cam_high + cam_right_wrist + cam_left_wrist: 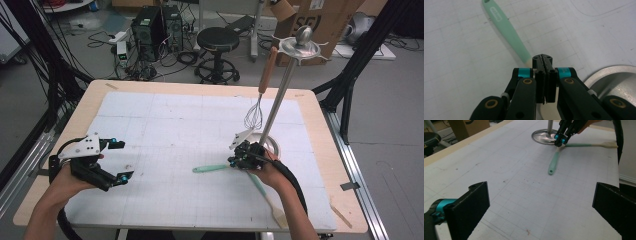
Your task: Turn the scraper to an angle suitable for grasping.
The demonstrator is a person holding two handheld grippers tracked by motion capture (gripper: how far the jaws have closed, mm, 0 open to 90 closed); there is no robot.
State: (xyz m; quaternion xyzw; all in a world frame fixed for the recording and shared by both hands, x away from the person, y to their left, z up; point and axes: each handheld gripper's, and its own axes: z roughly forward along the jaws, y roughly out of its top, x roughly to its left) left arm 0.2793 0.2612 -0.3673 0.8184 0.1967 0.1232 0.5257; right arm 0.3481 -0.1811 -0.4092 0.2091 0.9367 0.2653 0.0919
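Closed tongs down at the spatula, steel stand right alongside

Nearest, over the table [30, 207]: left tongs [121, 160] spread wide, empty, well apart from the work. Next, a second long mint-handled spatula with a cream blade [267, 200], lying slantwise under the right forearm and easy to drag along. Then right tongs [542, 58] fully closed, tips pressed down where the mint-green plastic spatula handle [210, 168] turns pale; impossible to tell whether its thin blade is pinched. Risk of a slip or a flick if lifted by so little. Just beyond, the round base of the tall steel utensil stand [280, 95], close enough to get knocked, with a wooden-handled wire whisk [255, 115] hanging above, likely to swing. Farther off, a black round stool [218, 40] and a cardboard box [325, 20].
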